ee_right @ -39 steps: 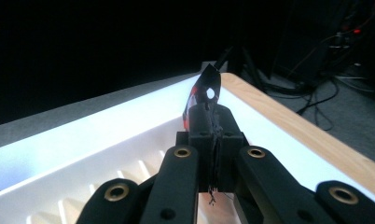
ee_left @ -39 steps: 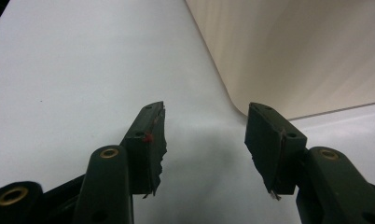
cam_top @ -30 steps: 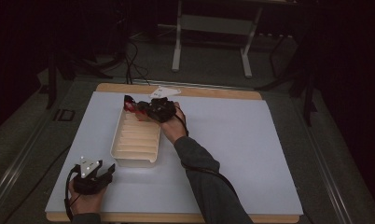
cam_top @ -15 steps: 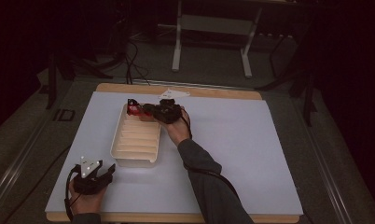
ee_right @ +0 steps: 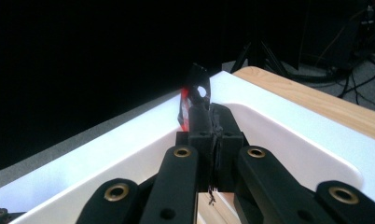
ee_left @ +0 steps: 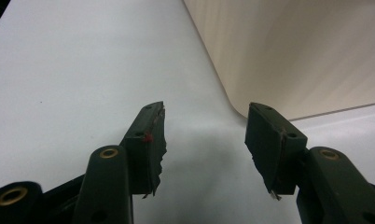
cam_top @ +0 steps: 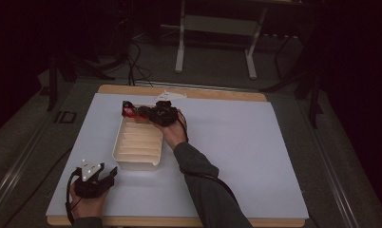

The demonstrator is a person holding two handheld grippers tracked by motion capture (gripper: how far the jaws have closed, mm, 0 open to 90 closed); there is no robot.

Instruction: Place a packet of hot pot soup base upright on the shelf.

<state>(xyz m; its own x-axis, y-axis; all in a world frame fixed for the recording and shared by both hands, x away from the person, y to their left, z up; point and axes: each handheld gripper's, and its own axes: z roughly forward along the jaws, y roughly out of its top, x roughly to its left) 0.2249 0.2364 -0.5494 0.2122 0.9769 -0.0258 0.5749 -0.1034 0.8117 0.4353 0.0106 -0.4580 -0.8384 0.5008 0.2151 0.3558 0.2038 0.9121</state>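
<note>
My right tongs are clamped shut on a small red-and-black packet, holding it upright at the far end of the cream tray. In the high view the packet sits just over the tray's far rim, at its left corner. I judge the carry as nearly done: the packet is above the tray but not yet released into it. What is left is lowering it into a slot and letting go.

My left tongs rest on the white surface near the tray's near left corner, jaws apart and empty; in the left gripper view the left tongs point past the tray's rounded wall.

The tray's ribbed slots look empty, as far as I can tell in this dim light. A pale scrap lies on the far edge of the surface, just beyond my right hand; I cannot tell what it is.

Nothing stands between the packet and the tray. Tray walls are the only thing to mind.
</note>
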